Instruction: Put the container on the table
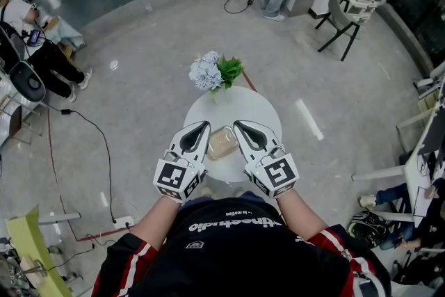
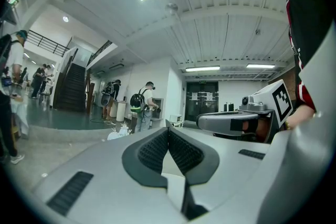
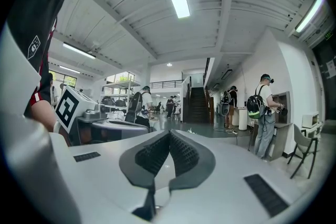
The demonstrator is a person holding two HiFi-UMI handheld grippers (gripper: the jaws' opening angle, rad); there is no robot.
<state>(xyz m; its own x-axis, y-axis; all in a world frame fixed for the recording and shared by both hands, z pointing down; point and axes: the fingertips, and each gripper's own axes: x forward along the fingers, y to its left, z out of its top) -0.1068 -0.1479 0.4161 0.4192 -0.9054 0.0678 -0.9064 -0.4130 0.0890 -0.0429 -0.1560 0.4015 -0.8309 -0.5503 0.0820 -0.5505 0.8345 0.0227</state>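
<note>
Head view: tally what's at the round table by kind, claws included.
container: 1
flower bunch: 1
claws: 2 (left claw, right claw, both shut and empty)
Total: 4

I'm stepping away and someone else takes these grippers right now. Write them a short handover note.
Left claw: shut, empty, at the container's left side.
Right claw: shut, empty, at its right side.
Container: between both claws, over the round white table. It seems to rest there, but contact is unclear from above.
Done: container brought to the table.
To do: confirm it sits, then draw both claws away.
</note>
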